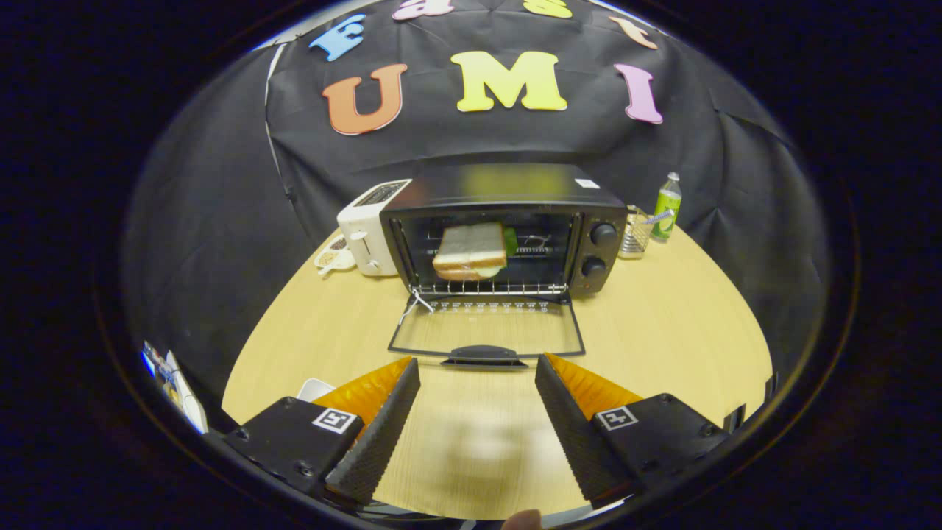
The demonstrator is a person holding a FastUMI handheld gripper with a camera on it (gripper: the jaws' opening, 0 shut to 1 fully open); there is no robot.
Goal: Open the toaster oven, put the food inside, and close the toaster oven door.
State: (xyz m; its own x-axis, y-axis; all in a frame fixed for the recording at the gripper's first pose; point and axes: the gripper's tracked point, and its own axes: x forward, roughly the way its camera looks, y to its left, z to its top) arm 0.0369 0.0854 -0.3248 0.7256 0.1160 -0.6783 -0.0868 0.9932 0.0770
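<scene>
A black toaster oven [508, 221] stands at the back of the wooden table [662, 346]. Its glass door [486, 327] lies folded down flat toward me, with the handle [483, 355] at the near edge. A sandwich [469, 252] of white bread rests on the wire rack inside the oven, toward its left half. My gripper [477, 368] is open with nothing between its fingers. The fingertips sit just short of the door handle, one on either side of it, and are apart from it.
A white pop-up toaster [364, 228] stands against the oven's left side, with a small dish [331, 258] beside it. A glass cup [634, 232] and a green bottle [667, 206] stand right of the oven. A white plate edge [315, 388] lies by the left finger.
</scene>
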